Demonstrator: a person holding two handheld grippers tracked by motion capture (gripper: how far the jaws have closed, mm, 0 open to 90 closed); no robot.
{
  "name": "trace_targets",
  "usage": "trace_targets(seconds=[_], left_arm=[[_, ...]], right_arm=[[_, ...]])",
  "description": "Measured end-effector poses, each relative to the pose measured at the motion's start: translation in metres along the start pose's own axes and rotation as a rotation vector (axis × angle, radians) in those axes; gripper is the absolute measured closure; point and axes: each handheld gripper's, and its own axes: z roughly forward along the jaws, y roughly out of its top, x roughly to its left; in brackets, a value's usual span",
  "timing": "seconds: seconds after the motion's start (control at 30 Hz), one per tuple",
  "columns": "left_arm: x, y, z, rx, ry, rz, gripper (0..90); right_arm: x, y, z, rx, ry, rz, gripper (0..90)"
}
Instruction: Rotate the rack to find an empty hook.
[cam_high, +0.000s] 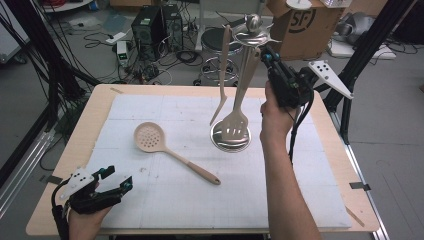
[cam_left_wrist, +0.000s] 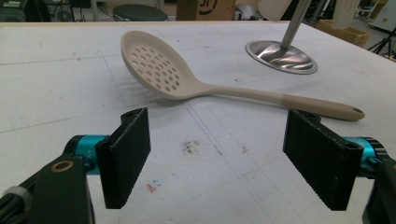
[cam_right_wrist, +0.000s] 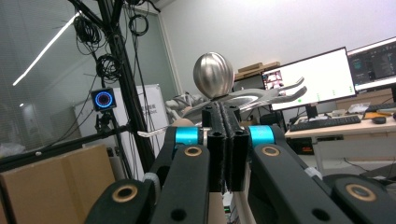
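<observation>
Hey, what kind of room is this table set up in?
Most likely a lab or workshop, not a kitchen. Computer towers and loose cables sit on the floor behind the table, and lit monitors stand on a desk in the right gripper view.

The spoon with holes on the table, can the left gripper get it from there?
Probably yes. The left gripper is open and aimed at the spoon with holes, with bare table between them.
</observation>
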Motion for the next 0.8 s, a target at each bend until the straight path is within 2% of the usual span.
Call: trace_targets(seconds=[0.37, 0.5, 0.8], left_arm=[[0.000, 0.000, -0.001, -0.004, 0.000, -0.003, 23.8], [0.000, 0.000, -0.001, -0.004, 0.002, -0.003, 23.8], [0.001, -0.001, -0.001, -0.003, 0.004, -0.009, 23.8]], right_arm=[[0.013, -0.005, 0.005, 0.012, 0.030, -0.026, 89.7], [0.016, -0.006, 0.006, 0.009, 0.033, -0.020, 89.7], [0.025, -0.011, 0.013, 0.012, 0.049, -0.036, 89.7]])
